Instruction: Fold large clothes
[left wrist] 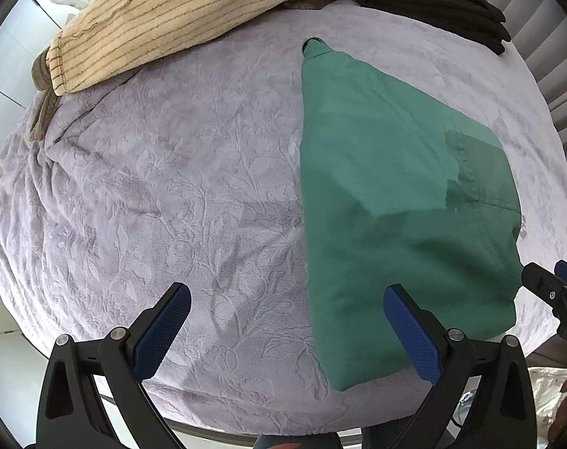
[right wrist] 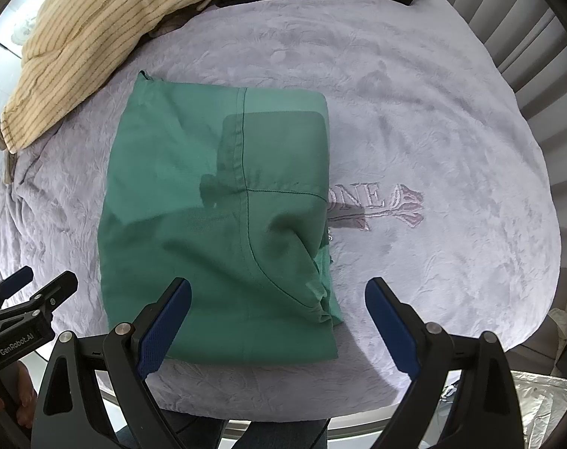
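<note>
Green garment (right wrist: 219, 224) lies folded into a compact rectangle on the blanket (right wrist: 433, 131), seemingly finished, both left gripper (left wrist: 287, 331) and right gripper (right wrist: 277, 323) wide and empty

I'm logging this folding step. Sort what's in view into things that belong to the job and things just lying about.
Belongs to the job:
green garment, folded on the bed
left gripper, jaws open
right gripper, jaws open
lilac blanket, the work surface

Just lying about:
striped cream blanket
black folded clothes
</note>
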{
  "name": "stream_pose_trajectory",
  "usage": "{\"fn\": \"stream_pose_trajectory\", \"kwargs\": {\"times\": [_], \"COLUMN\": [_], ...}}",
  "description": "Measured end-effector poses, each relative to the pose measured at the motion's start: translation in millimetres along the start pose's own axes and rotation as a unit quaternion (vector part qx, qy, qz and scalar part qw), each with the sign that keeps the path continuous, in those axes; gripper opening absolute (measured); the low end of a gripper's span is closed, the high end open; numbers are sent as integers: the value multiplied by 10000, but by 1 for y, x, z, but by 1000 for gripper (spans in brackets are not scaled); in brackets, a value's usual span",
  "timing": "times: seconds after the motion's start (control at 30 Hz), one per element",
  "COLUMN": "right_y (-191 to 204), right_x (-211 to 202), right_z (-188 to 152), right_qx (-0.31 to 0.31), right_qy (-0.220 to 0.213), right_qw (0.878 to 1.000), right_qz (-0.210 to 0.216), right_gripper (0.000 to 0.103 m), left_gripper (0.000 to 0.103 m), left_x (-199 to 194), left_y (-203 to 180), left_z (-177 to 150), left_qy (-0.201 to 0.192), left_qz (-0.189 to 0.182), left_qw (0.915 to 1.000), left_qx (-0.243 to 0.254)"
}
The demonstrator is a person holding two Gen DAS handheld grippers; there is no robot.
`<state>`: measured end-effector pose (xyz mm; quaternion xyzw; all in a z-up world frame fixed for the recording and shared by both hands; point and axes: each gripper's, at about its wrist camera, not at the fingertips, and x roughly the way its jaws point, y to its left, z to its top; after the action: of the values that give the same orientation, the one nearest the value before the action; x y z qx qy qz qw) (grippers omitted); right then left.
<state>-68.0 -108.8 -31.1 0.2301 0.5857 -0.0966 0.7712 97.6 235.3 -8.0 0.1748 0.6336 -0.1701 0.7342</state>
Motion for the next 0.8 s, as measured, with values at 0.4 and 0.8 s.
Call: {"fn": "stream_pose_trajectory", "kwargs": {"times": [0.4,0.8], "right_y": [2,5], "right_x": [1,5], "right_z": [-1,-3], "right_qx": [-17,-27], "right_qy": [11,100], "right_qw": [10000,9999], "right_qz": [18,52], "right_gripper": [95,95], "left_gripper": [103,103], "left_x": [0,-5], "left_y": [0,-2], "left_z": [0,2], "left_qy": [-13,-147], "left_qz": [26,98], "left_qw": [10000,9997], "left_qx": [41,194]}}
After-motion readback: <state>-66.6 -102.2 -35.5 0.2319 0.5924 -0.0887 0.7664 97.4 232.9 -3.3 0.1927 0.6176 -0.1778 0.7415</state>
